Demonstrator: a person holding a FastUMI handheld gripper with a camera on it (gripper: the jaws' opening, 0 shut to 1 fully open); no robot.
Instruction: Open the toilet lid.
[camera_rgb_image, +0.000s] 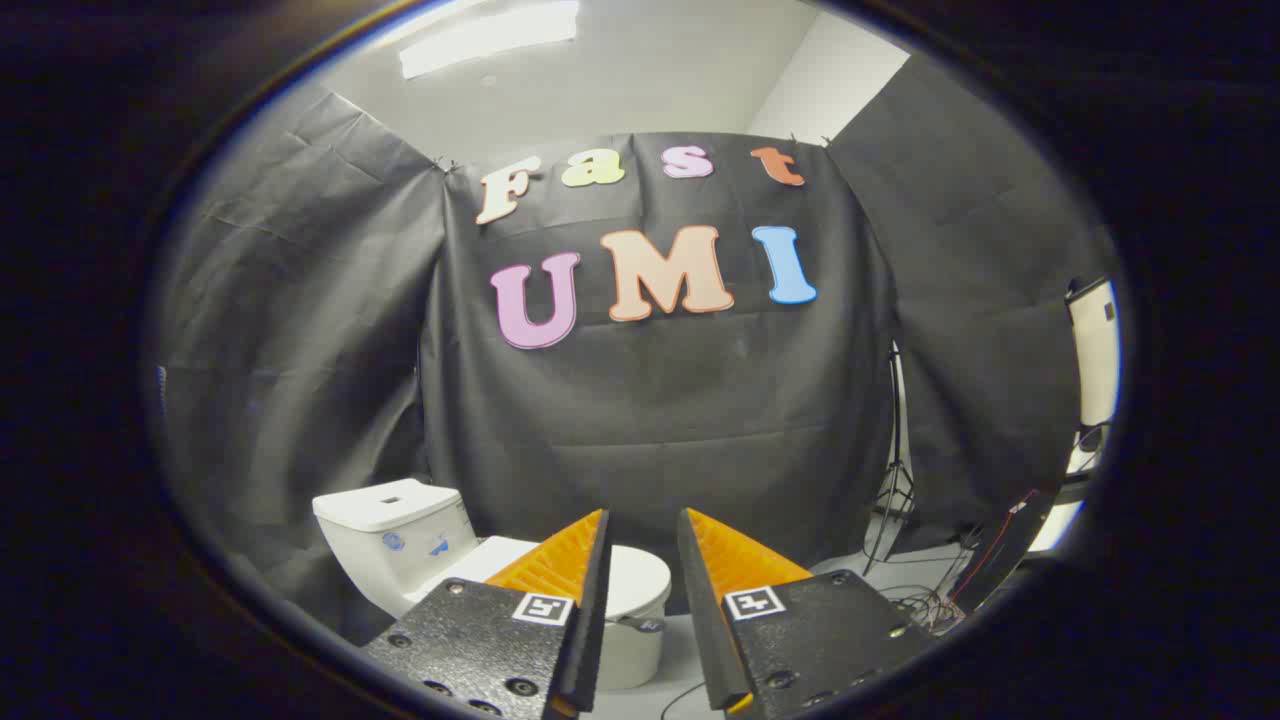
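The gripper is hovering with its two fingers spread a little apart and pinching nothing, their tips sitting at the bottom centre of the frame. Beyond them, toward the lower left, a white toilet is standing against the black cloth wall, its lid lying shut and showing partly between the fingers. A stand and loose cables are lying at the lower right.

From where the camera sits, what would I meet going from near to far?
The tool with its fingers apart on nothing → the toilet's closed lid just beyond them → the toilet tank → the black cloth wall.
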